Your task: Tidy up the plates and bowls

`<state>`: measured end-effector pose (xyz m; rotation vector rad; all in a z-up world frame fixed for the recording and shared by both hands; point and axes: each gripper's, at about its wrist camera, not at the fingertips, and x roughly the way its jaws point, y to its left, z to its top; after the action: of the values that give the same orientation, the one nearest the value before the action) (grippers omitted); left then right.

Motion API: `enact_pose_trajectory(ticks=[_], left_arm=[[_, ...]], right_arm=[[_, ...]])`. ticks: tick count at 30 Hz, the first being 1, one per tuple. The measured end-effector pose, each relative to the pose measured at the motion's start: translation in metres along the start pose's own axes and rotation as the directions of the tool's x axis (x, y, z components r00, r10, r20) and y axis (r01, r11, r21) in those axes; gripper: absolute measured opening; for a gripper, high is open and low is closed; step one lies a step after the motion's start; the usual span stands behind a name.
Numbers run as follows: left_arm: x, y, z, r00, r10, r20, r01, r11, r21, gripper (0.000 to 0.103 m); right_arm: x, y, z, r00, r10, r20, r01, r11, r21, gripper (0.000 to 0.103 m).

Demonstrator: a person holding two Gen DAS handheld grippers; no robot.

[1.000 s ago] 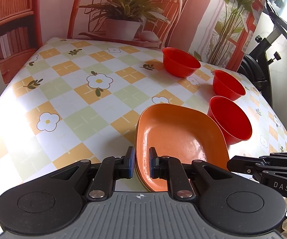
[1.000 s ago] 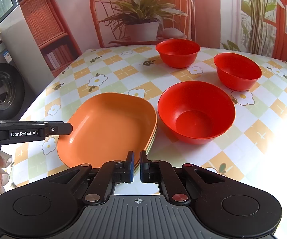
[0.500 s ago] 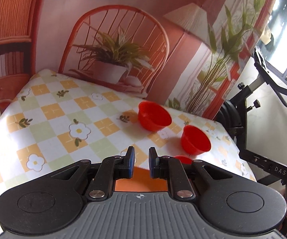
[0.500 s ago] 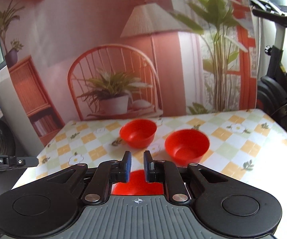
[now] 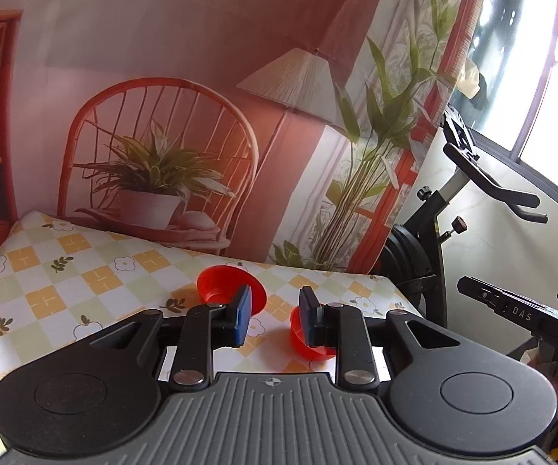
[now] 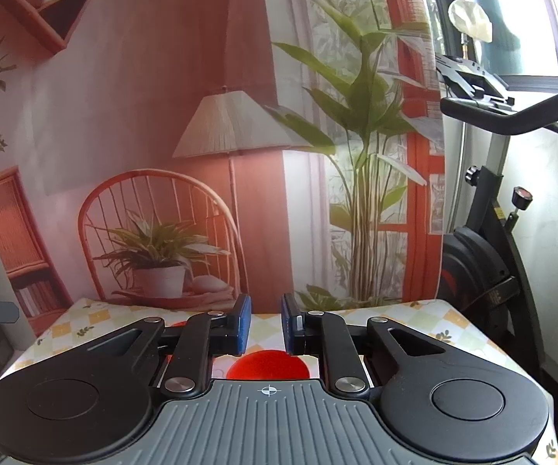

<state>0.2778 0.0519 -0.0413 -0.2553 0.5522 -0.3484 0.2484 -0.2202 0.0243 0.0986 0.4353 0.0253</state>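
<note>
While both are raised above the tabletop (image 5: pixel 66 290), the left claw (image 5: pixel 275 316) and the right claw (image 6: pixel 266 323) stand spread with nothing between their blue pads. Just past the left claw's right finger sits a red bowl (image 5: pixel 298 339), with a second red bowl (image 5: pixel 217 285) farther back. In the right wrist view another red bowl (image 6: pixel 267 364) shows below the claw. Beyond hangs a printed backdrop (image 6: pixel 201 97); an exercise bike (image 6: pixel 488 240) stands to the right.
</note>
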Motion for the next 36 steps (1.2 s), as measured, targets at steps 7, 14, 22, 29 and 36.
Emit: enact_pose_trajectory(ticks=[7,14,22,29,36], left_arm=[[0.039,0.0,-0.004,0.997,0.056,-0.061,-0.056,0.998,0.011,0.028],[0.087,0.014,-0.001,0.994,0.095,-0.055,-0.097,0.995,-0.022,0.028],[0.16,0.033,-0.003,0.984,0.142,-0.111,-0.146,0.989,-0.021,0.028],[0.211,0.063,0.002,0.972,0.176,-0.153,-0.188,0.98,-0.07,0.028],[0.245,0.084,-0.004,0.961,0.175,-0.213,-0.203,0.973,-0.114,0.028]], right_arm=[[0.032,-0.011,-0.017,0.999,0.043,-0.028,-0.044,0.999,-0.007,0.021],[0.086,-0.027,-0.03,0.993,0.099,-0.057,-0.093,0.992,0.09,0.027],[0.165,-0.018,-0.038,0.976,0.153,-0.152,-0.137,0.984,0.109,0.028],[0.22,0.0,-0.041,0.951,0.202,-0.234,-0.184,0.978,0.097,0.029],[0.264,0.025,-0.047,0.917,0.23,-0.327,-0.215,0.973,0.08,0.029]])
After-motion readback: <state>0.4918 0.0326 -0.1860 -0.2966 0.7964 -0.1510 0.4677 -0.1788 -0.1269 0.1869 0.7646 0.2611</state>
